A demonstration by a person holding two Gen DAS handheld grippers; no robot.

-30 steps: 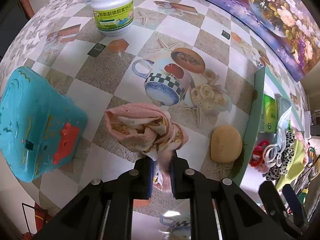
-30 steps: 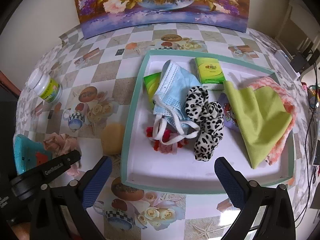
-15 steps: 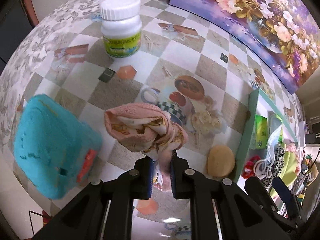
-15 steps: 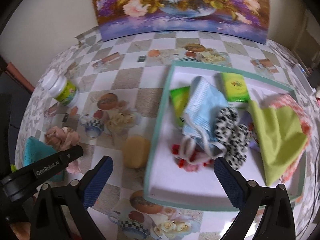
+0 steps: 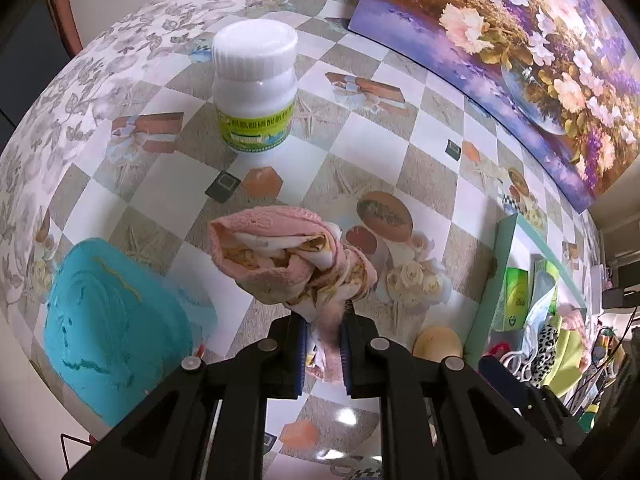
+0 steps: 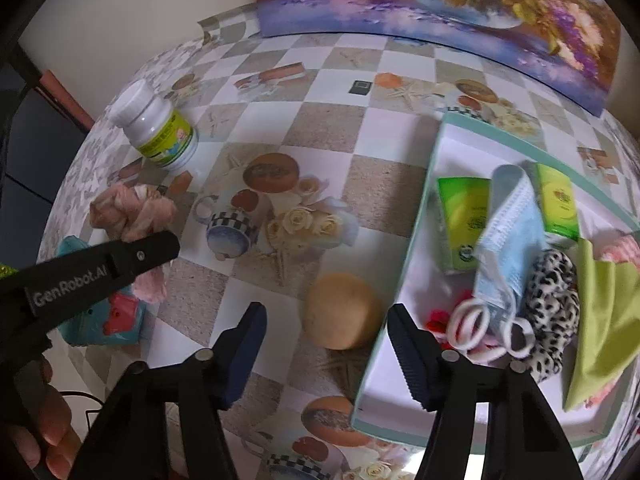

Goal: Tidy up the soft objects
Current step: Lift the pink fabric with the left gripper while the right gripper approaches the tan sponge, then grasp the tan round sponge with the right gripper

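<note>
Left gripper [image 5: 325,338] clamps crumpled pink patterned cloth [image 5: 288,260] above table; right gripper [image 6: 326,350], jaws wide, nears round tan sponge [image 6: 340,312]. Tip: lift cloth high over mint-rimmed white tray [image 6: 404,280] w/o snagging rim.

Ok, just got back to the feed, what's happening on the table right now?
The left claw is shut on a crumpled pink cloth, held above the table. The right claw is open, with its fingers on either side of the tan sponge beside the tray. The tray already holds a mask, scrunchies and cloths.
</note>
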